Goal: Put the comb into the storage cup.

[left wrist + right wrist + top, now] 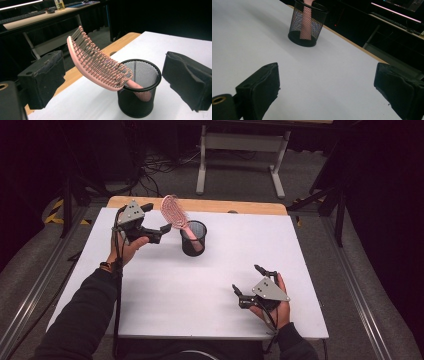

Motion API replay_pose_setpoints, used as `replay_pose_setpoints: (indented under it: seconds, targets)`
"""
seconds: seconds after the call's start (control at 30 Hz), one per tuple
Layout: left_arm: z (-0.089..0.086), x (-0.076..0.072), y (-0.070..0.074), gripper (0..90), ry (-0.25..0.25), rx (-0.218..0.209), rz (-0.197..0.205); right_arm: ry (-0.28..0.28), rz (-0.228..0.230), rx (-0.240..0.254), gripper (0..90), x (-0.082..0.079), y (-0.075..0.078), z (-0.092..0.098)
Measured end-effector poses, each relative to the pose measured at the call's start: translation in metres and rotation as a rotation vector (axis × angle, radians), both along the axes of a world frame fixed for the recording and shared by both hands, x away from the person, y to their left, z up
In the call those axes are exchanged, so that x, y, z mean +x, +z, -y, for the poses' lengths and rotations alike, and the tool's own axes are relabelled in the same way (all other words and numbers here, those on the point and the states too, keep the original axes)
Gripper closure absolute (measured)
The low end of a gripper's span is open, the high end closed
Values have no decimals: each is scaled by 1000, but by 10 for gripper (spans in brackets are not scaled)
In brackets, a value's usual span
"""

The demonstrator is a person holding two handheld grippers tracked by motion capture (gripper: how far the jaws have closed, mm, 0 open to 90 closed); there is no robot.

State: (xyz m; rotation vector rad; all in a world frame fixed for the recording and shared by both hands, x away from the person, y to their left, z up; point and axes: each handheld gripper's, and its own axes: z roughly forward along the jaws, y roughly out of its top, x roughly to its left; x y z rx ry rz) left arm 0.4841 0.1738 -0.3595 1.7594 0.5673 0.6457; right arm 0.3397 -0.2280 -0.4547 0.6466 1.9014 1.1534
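White table (210, 285) with 1 mesh cup (193, 239); pink hairbrush (176, 213) stands handle-down inside, head leaning over the rim. Left gripper (159, 232), jaws apart, beside the brush; right gripper (248, 283) spread, idle. Placement appears complete; next: withdraw without tipping the cup.

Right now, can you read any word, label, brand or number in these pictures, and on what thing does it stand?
None can be read.
The pink hairbrush and the black mesh cup carry no print.
The bottle on the far desk is too blurred to read.
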Motion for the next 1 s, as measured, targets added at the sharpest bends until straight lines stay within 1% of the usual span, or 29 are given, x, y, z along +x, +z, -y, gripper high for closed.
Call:
replay_pose_setpoints:
  seconds: [0.33,0.4,0.47,0.53,0.63,0.7,0.83,0.87,1.0]
  targets:
    - [2,-7,-2,59,-10,41,14,2,-3,5,66,0,0,0]
    - [2,-9,-3,60,-17,62,18,0,-3,2,66,0,0,0]
    - [2,-11,-4,59,-20,70,21,0,-5,6,66,0,0,0]
    - [1,-13,-5,58,-30,74,20,1,-1,5,66,0,0,0]
    - [1,-16,-7,58,-34,76,24,2,-1,6,66,0,0,-1]
    - [0,-17,-8,58,-39,79,17,3,-2,5,66,0,0,-1]
    - [-1,-21,-10,61,-41,89,26,-1,1,8,66,0,1,-1]
    - [-1,-22,-11,61,-48,86,20,-2,1,9,66,0,1,-1]
    - [-1,-26,-12,62,-55,85,25,-1,1,9,66,0,1,-1]
